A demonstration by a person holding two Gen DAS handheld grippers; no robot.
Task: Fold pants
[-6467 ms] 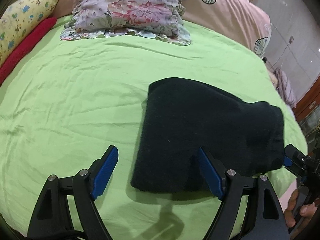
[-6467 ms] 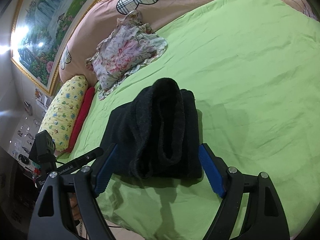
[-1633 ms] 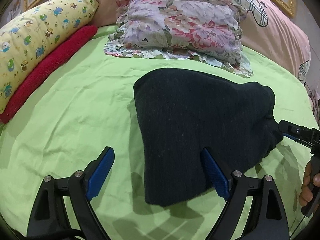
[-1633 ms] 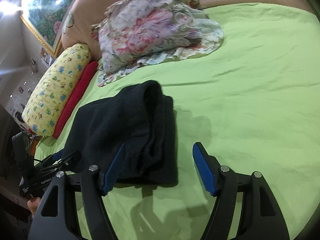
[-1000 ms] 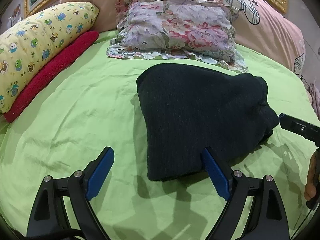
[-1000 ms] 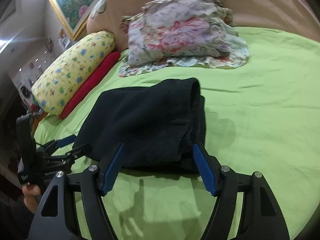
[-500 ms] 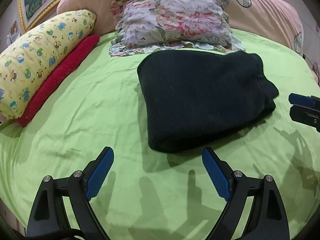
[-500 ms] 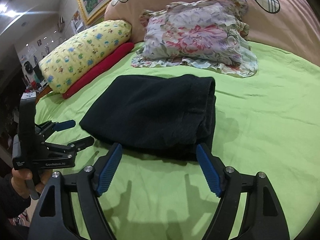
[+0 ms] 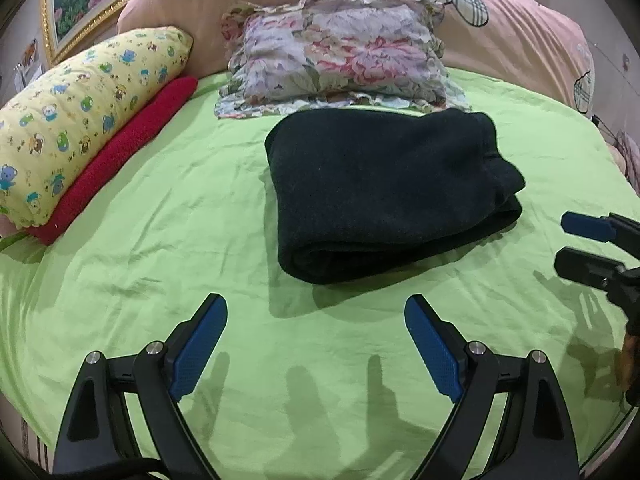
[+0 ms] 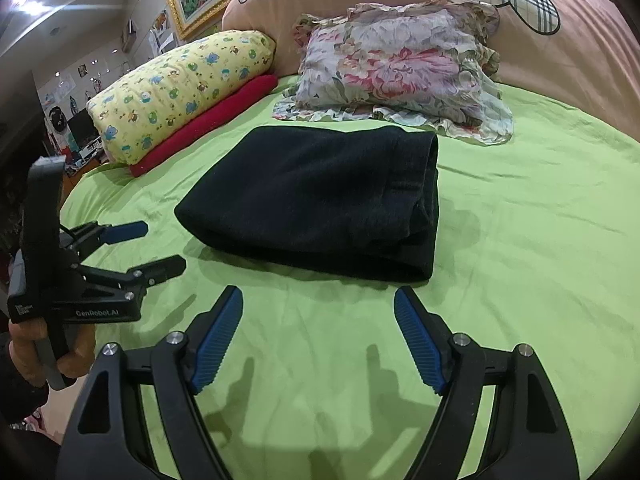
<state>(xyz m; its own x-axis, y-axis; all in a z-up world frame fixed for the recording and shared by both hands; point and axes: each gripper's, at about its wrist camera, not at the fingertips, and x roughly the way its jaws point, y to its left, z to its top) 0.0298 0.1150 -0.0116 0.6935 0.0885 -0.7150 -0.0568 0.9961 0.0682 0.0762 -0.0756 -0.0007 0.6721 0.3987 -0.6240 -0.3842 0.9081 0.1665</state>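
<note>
The black pants (image 9: 384, 188) lie folded in a thick rectangular bundle on the green bed sheet (image 9: 160, 240), just in front of the floral pillow. They also show in the right wrist view (image 10: 320, 196). My left gripper (image 9: 316, 312) is open and empty, hovering over the sheet short of the bundle's near edge. My right gripper (image 10: 318, 300) is open and empty, also short of the bundle. Each gripper shows in the other's view: the right one (image 9: 576, 246) at the right edge, the left one (image 10: 156, 248) at the left.
A floral pillow (image 9: 340, 52) lies behind the pants. A yellow cartoon-print bolster (image 9: 80, 112) and a red roll (image 9: 120, 152) lie at the left. A pink headboard cushion (image 9: 520, 32) curves behind. The bed's edge drops away at the left in the right wrist view.
Both grippers have let go of the bundle and pulled back toward me. The pants, earlier between the fingers, now rest on the sheet near the floral pillow.
</note>
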